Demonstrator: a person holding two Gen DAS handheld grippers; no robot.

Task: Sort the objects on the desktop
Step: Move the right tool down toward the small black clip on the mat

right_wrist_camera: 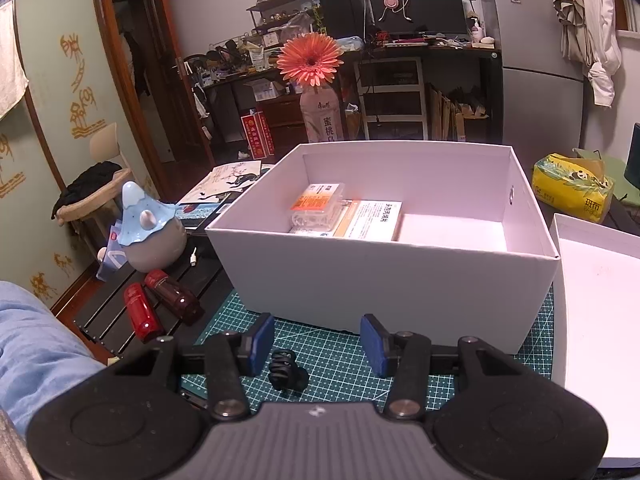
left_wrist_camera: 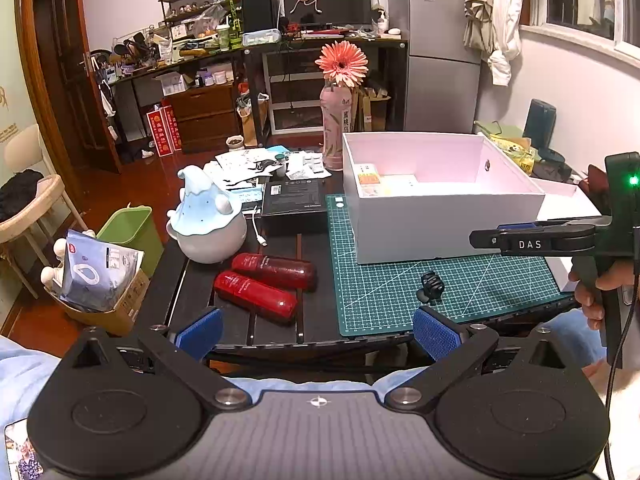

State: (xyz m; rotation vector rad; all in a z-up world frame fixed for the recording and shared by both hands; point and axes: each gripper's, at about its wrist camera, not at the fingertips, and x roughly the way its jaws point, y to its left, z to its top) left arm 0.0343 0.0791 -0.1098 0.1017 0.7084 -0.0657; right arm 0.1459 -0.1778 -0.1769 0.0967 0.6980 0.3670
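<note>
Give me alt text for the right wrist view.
The right tool hangs open above a green cutting mat, a small black mount lying between its blue pads, untouched. Just beyond stands an open white box holding medicine packs; two red bottles lie left.

Black slatted table (left_wrist_camera: 280, 320): green mat (left_wrist_camera: 384, 300), 2 red bottles (left_wrist_camera: 264, 284).

An orange gerbera (right_wrist_camera: 310, 59) stands in a pink bottle (left_wrist_camera: 335, 128) — grey fridge (left_wrist_camera: 440, 52) and dark monitor (left_wrist_camera: 328, 2) behind, green bin (left_wrist_camera: 130, 230) on floor.
</note>
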